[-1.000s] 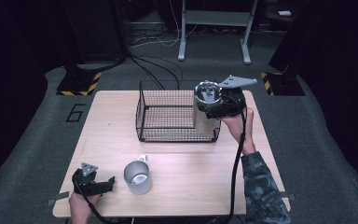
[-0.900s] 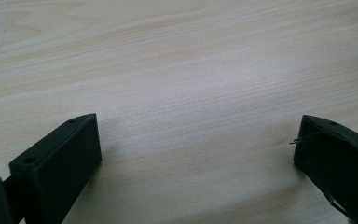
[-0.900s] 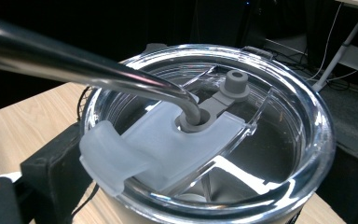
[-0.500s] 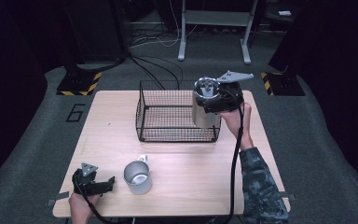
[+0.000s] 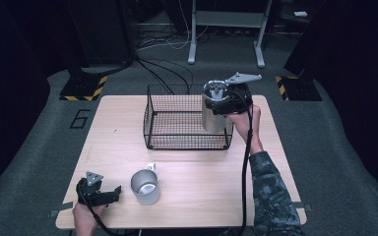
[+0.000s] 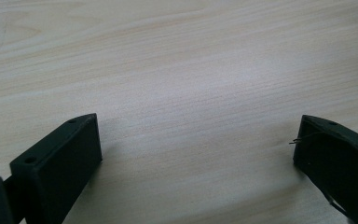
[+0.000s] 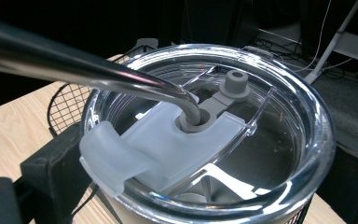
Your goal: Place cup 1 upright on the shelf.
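The right gripper (image 5: 221, 101) has its jaws clamped on a steel tumbler (image 5: 212, 115), holding it upright above the right end of the wire basket (image 5: 187, 118) at the far middle of the table (image 5: 123, 142). In the right gripper view the clear lid (image 7: 242, 140) sits square on the tumbler's rim, with a metal straw (image 7: 98, 72) bent through its grey seal and sweeping off to the left. The step looks like lowering the tumbler into the basket, so the hand should keep it vertical and bring it straight down inside the right wall, clear of the top wire. The straw is the likely snag, since it sticks out sideways and could catch the mesh or lever the lid; turning it to point along the open middle of the basket would help. The grip should hold until the base rests flat on the basket floor, then open slowly so the smooth steel does not tip. The left gripper (image 5: 98, 192) rests on the near left of the table, jaws apart on bare wood, just left of a steel mug (image 5: 145, 187) that stands well apart from the basket, and it need not move for this step
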{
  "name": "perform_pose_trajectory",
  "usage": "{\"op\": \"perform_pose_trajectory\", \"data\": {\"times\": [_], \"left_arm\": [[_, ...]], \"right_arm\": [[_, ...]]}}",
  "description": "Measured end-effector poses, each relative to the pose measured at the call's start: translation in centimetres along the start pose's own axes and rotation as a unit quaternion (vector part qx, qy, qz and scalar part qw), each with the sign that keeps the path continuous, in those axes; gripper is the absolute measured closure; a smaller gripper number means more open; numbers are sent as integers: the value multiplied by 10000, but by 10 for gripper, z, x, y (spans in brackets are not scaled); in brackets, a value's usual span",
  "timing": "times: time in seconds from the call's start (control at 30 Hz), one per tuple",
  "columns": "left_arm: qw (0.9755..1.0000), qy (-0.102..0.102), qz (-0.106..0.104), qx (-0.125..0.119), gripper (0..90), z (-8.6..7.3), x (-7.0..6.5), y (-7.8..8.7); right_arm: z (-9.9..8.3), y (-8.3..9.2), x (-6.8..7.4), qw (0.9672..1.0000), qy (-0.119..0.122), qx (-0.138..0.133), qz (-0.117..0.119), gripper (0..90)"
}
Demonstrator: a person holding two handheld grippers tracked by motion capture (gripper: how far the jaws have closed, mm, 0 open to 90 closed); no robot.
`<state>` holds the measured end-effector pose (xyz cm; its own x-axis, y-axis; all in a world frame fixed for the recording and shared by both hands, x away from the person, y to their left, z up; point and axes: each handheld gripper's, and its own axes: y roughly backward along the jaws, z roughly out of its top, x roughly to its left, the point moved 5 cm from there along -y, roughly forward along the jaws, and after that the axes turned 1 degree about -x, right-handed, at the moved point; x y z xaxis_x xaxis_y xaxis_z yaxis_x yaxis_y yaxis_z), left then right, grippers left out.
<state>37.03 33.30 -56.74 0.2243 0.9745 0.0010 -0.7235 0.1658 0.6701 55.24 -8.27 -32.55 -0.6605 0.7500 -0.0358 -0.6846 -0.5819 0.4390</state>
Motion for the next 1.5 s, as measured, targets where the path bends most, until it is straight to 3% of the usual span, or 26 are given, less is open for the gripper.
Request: {"op": "perform_pose_trajectory", "data": {"times": [0.17,0.27,0.3,0.6,0.7,0.73,1.0,1.13,1.43,1.5], "left_arm": [[10000,-6,1,0,9,0,0,0],[10000,-2,1,-1,9,0,0,0],[10000,-6,0,0,9,0,0,0],[10000,-1,3,-3,9,0,0,0],[10000,1,4,-8,9,0,0,0],[10000,0,4,-6,9,0,0,0],[10000,-22,-7,13,9,0,0,0],[10000,-15,-7,11,9,0,0,0],[10000,-21,-7,11,9,0,0,0],[10000,-18,-6,13,9,0,0,0]], "right_arm": [[-1,-7,-5,10000,55,1,-36,36],[-2,-11,-7,10000,3,62,-47,35],[-3,-12,-7,9999,-115,66,-75,35],[-7,-25,-12,9998,-109,108,-88,35],[-8,-29,-12,9996,-224,130,-110,35],[-9,-30,-13,9998,-117,159,-84,35],[-17,-40,-17,9993,-245,271,-114,35],[-18,-43,-16,9990,-342,264,-114,35],[-28,-52,-14,9988,-270,412,-68,35],[-29,-55,-13,9984,-364,429,-95,35]]}}
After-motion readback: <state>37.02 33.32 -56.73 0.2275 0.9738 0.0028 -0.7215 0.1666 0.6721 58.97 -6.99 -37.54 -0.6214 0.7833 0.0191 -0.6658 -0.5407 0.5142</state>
